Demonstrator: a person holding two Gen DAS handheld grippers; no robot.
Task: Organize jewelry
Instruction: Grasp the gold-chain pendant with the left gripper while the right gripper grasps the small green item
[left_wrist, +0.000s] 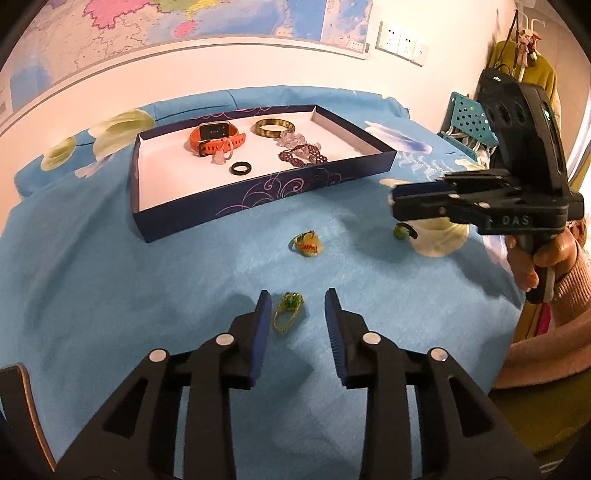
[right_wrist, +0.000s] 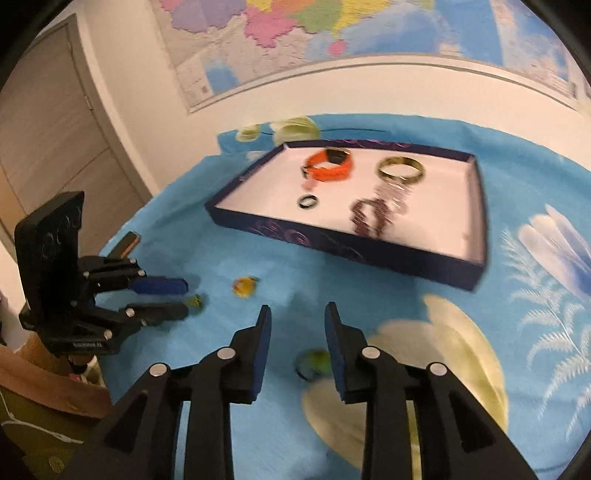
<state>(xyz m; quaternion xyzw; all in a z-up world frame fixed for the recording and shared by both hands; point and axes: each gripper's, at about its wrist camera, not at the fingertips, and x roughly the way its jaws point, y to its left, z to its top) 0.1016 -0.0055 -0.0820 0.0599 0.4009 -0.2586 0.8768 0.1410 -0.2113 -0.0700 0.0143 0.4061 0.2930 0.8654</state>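
Loosely, green ring (left_wrist: 288, 312) lies between left gripper (left_wrist: 298, 306) jaws.

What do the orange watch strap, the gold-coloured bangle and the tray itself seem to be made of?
The orange watch strap looks like matte rubber or silicone: it bends softly and has no glint. The gold-coloured bangle looks like polished metal, though it could be glossy stone or resin; it shows bright highlights. The tray looks like printed cardboard: thin, straight walls, white inside, dark blue with swirls outside.
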